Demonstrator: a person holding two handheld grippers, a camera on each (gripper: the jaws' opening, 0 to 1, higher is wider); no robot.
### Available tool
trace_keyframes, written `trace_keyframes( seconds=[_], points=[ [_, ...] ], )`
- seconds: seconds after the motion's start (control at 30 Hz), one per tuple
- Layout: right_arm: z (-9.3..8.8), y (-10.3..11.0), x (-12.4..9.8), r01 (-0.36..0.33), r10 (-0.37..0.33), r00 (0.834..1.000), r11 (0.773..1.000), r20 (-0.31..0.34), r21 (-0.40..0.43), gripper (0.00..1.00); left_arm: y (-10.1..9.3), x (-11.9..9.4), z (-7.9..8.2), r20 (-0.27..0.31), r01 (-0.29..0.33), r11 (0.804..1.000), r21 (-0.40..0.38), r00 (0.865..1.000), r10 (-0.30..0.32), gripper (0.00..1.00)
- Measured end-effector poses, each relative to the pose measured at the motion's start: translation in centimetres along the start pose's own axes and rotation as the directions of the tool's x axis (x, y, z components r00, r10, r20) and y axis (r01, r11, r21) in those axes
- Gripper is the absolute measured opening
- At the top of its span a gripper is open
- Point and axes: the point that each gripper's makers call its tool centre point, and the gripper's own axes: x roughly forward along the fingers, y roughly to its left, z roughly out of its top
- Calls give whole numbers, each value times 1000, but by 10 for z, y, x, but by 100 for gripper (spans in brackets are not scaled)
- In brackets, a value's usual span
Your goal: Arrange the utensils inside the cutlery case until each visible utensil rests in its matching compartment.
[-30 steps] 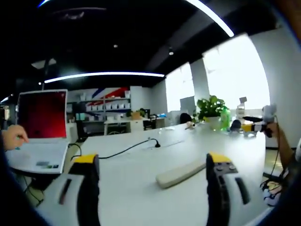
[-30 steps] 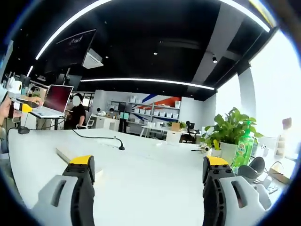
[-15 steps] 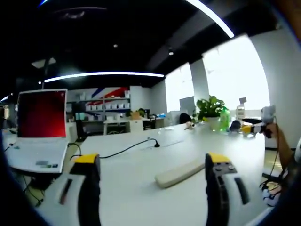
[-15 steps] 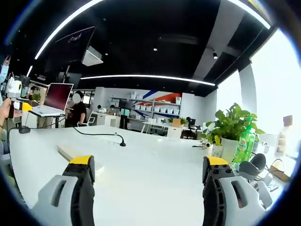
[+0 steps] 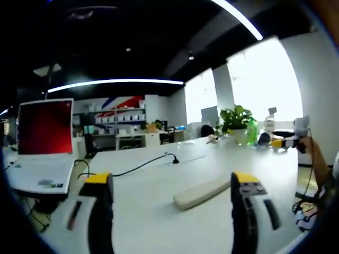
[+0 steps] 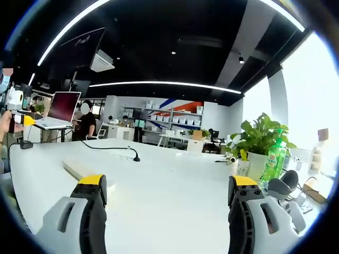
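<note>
Left gripper view: left gripper point(image 5: 172, 196) at the bottom of the frame, its 2 yellow-tipped jaws spread wide with nothing between them. Both jaws hang over a white table point(image 5: 153, 222). Just beyond the jaws, right of centre, a long pale flat case point(image 5: 201, 191) lies on the table, slanting up toward the right; I cannot tell whether this is the cutlery case, and no utensils can be made out. Further back, a black cable point(image 5: 139, 168) runs across the table at centre. At the left, an open laptop point(image 5: 42, 145) with a red screen. At the far right edge, the other gripper point(image 5: 288, 141) with a hand behind it. Beyond it, a potted plant point(image 5: 237, 120) and a green bottle point(image 5: 251, 132) near the bright window.

Right gripper view: right gripper point(image 6: 168, 193) at the bottom, jaws likewise wide apart and holding nothing, above the same table point(image 6: 169, 211). The pale case point(image 6: 79, 172) lies at lower left, partly behind the left jaw. Mid-frame, the cable point(image 6: 114, 151). At the right, the plant point(image 6: 259, 140) and the bottle point(image 6: 275, 159). Far left, the laptop point(image 6: 61, 111) with a seated person point(image 6: 86, 127) beside it.
</note>
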Motion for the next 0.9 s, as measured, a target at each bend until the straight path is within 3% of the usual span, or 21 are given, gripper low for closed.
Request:
trace_keyframes(
  seconds=[0.9],
  points=[
    [-1,-4,-1,11,-12,1000,1000,-14,-12,99,-2,1,4,9,12,1000,1,1000,-12,96]
  ],
)
